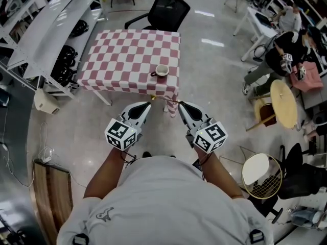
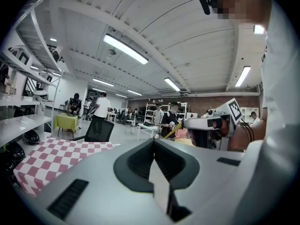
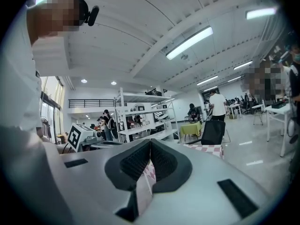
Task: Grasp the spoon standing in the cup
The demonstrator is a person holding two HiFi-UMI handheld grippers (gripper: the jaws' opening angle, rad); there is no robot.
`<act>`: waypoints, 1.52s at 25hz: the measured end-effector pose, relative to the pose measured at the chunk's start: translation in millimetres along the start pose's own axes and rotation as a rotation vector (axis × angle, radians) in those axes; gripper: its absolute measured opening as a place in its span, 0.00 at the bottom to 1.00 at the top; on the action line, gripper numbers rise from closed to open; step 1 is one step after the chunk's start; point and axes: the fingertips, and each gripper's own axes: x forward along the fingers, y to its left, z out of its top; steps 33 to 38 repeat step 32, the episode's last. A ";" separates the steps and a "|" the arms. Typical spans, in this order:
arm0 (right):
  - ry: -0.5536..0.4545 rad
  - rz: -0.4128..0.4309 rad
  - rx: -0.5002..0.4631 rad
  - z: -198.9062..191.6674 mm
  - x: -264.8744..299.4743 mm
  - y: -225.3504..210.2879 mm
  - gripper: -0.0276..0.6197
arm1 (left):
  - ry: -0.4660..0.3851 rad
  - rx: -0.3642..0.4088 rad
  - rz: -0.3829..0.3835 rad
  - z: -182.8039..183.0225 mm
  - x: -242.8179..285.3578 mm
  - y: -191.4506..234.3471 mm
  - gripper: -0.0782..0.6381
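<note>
A small white cup (image 1: 162, 70) stands near the front right edge of the table with the pink-and-white checked cloth (image 1: 127, 55). The spoon in it is too small to make out. My left gripper (image 1: 147, 105) and right gripper (image 1: 181, 106) are held side by side over the floor, just short of the table's near edge and well apart from the cup. In the left gripper view the left gripper (image 2: 153, 145) has its jaws together with nothing held. The right gripper (image 3: 149, 145) looks the same in its own view. The checked table (image 2: 44, 156) lies low at the left there.
A black office chair (image 1: 168, 9) stands behind the table. Grey shelving (image 1: 51, 29) runs along the left. A round wooden table (image 1: 284, 103), a wire basket seat (image 1: 263, 175) and seated people (image 1: 283, 55) are on the right. A wooden board (image 1: 51, 198) lies at lower left.
</note>
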 end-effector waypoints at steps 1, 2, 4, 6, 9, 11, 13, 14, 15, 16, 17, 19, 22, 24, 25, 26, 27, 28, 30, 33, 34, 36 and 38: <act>0.000 0.005 -0.001 -0.9 -4.0 -1.0 0.09 | 0.002 0.003 0.001 -1.5 2.2 -5.2 0.13; -0.001 0.009 -0.001 -1.7 -8.0 -2.4 0.09 | 0.004 0.004 0.003 -3.4 4.3 -9.7 0.13; -0.002 0.016 -0.003 -1.7 -16.8 -5.8 0.09 | 0.005 0.001 0.010 -5.7 8.5 -18.3 0.13; 0.002 0.027 -0.008 -1.8 -26.6 -7.9 0.09 | 0.005 0.002 0.018 -6.4 11.7 -28.2 0.13; 0.002 0.041 -0.011 -4.9 -41.9 -11.9 0.09 | 0.008 0.007 0.028 -10.8 17.1 -42.2 0.13; -0.001 0.044 -0.007 -6.6 -52.9 -15.6 0.09 | 0.010 0.006 0.035 -14.6 20.9 -51.0 0.13; 0.000 0.044 -0.004 -8.8 -64.2 -19.1 0.09 | 0.010 0.005 0.040 -17.2 23.9 -60.4 0.13; 0.002 0.044 -0.001 -10.3 -69.5 -20.9 0.09 | 0.010 0.006 0.041 -18.5 25.2 -64.9 0.13; 0.003 0.044 0.004 -11.9 -74.6 -22.8 0.09 | 0.011 0.009 0.042 -19.9 26.5 -69.2 0.13; 0.003 0.044 0.010 -13.2 -79.2 -24.9 0.09 | 0.013 0.013 0.043 -21.3 27.8 -72.8 0.13; 0.001 0.044 0.015 -13.9 -83.3 -26.8 0.09 | 0.015 0.017 0.043 -22.4 29.0 -75.7 0.13; -0.003 0.044 0.017 -13.2 -90.1 -29.5 0.09 | 0.020 0.020 0.043 -23.3 30.1 -80.8 0.13; -0.006 0.044 0.017 -10.0 -99.1 -31.9 0.09 | 0.024 0.022 0.048 -22.0 30.4 -88.7 0.13; -0.008 0.046 0.016 -8.4 -103.2 -33.2 0.09 | 0.024 0.024 0.053 -21.0 30.8 -91.8 0.13; -0.009 0.047 0.015 -7.9 -104.5 -33.7 0.09 | 0.023 0.026 0.056 -20.6 30.9 -92.5 0.13; -0.010 0.048 0.014 -7.6 -105.6 -34.1 0.09 | 0.021 0.028 0.059 -20.2 30.7 -92.9 0.13; -0.011 0.047 0.015 -7.0 -106.8 -34.5 0.09 | 0.020 0.030 0.061 -19.8 30.5 -93.3 0.13; -0.013 0.047 0.015 -6.4 -108.3 -35.1 0.09 | 0.020 0.031 0.062 -19.8 30.6 -93.9 0.13; -0.015 0.045 0.014 -5.6 -111.4 -36.7 0.09 | 0.022 0.031 0.062 -20.5 31.7 -95.6 0.13; -0.017 0.046 0.014 -5.4 -114.0 -38.1 0.09 | 0.025 0.032 0.062 -21.7 33.1 -97.4 0.13; -0.017 0.046 0.014 -5.4 -114.0 -38.1 0.09 | 0.025 0.032 0.062 -21.7 33.1 -97.4 0.13; -0.017 0.046 0.014 -5.4 -114.0 -38.1 0.09 | 0.025 0.032 0.062 -21.7 33.1 -97.4 0.13; -0.017 0.046 0.014 -5.4 -114.0 -38.1 0.09 | 0.025 0.032 0.062 -21.7 33.1 -97.4 0.13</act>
